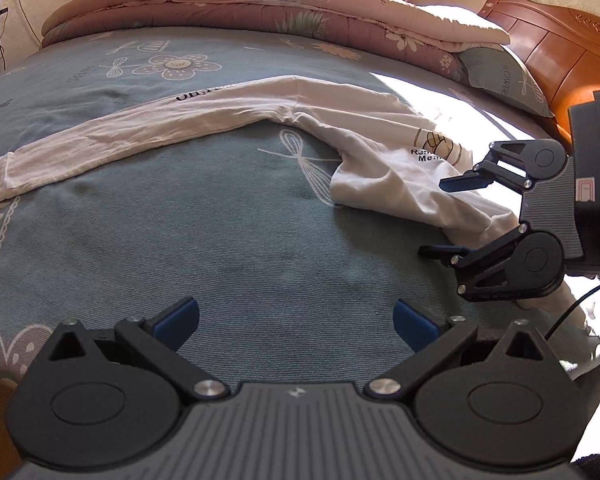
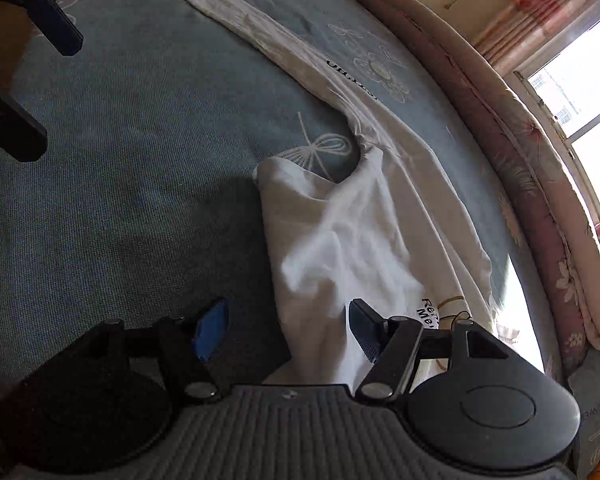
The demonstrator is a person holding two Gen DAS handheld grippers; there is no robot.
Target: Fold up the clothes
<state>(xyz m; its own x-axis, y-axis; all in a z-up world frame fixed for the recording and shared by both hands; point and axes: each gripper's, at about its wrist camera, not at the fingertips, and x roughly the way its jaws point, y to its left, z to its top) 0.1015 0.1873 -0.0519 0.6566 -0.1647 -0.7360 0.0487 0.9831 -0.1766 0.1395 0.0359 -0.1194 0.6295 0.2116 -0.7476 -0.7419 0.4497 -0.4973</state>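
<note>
The white garment (image 1: 380, 176) lies on the bed (image 1: 220, 240), on its blue-grey flowered sheet: one long part stretches flat toward the far left, while the rest is bunched in a loose heap near the bed's right edge, by the printed motif. We read that heap as cloth not yet laid flat, so the fold looks barely begun.

Our left tool (image 1: 296, 322) hovers over bare sheet with its jaws spread wide and nothing between them, well apart from the cloth. Our right tool (image 2: 286, 330) is also wide; in its own view the bunched cloth lies under and between its fingers, but the pads do not press on it.

A folded pink quilt (image 1: 260, 12) sits along the far side, leaving the middle of the bed free for spreading.
</note>
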